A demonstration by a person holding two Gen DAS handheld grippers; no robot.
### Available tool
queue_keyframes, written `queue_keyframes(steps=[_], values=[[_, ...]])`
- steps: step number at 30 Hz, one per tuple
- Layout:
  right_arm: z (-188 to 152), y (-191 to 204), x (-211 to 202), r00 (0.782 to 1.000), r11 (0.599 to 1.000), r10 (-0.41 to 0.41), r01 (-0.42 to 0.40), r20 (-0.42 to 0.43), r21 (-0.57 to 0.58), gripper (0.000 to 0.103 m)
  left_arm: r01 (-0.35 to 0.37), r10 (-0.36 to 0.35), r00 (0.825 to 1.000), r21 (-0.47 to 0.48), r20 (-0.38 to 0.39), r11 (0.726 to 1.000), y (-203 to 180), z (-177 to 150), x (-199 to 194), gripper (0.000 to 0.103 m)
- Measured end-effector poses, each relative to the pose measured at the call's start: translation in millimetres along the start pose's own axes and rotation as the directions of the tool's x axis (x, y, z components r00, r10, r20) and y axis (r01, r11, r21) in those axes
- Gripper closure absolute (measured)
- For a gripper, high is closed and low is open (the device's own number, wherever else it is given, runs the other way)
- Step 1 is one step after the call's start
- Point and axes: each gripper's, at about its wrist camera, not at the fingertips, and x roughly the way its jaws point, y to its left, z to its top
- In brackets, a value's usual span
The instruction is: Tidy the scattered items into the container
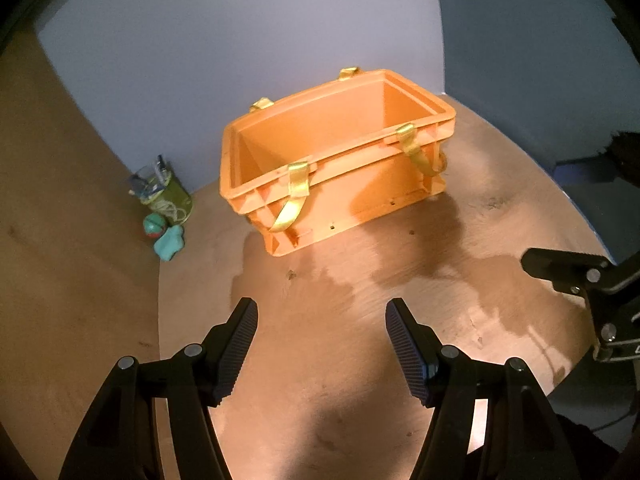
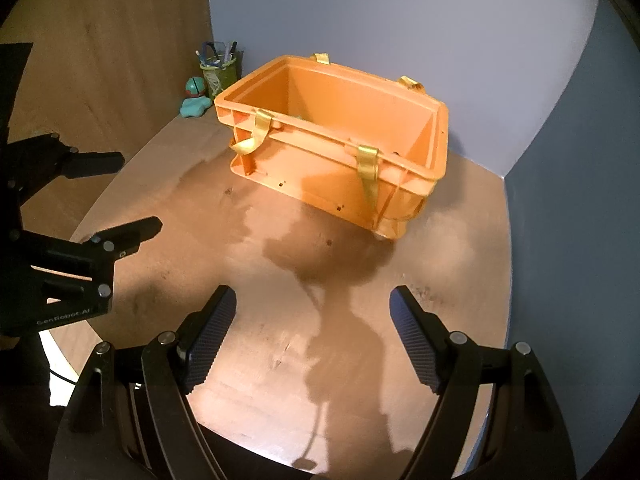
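The orange crate (image 1: 340, 160) stands upright on the round wooden table (image 1: 360, 360), toward its far side, close to the pale blue wall (image 1: 240, 40). Its top is open, and as far as the views reach, the inside looks bare, though the floor of it is mostly hidden behind the near wall. Yellow strap handles (image 1: 294, 196) hang over the crate's long rims, two on the near side and two on the far.

Left of the crate, in the corner by the wall, sit the scattered things: a green cup (image 1: 168, 196) stuffed with pens, a small teal and red ball (image 1: 153, 225) just before it, and a teal lumpy toy (image 1: 170, 243) touching or nearly touching the ball. All three lie outside the crate, apart from it.

Nearer than the crate, over bare tabletop, the left gripper (image 1: 321, 312) hangs with its jaws spread and nothing between them. The right gripper (image 2: 313, 298) is beside it, to the crate's right-hand front, jaws likewise spread wide and empty. Their shadows fall on the wood before the crate.
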Motion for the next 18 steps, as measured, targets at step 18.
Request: queue_keyframes(steps=[18], values=[[-41.6,14.7,17.6,0.994,0.997,-0.073,0.072,0.079,0.01,0.026,-0.117,0.122,0.992,-0.158,0.026,0.981,5.4,-47.4,19.3,0.04]])
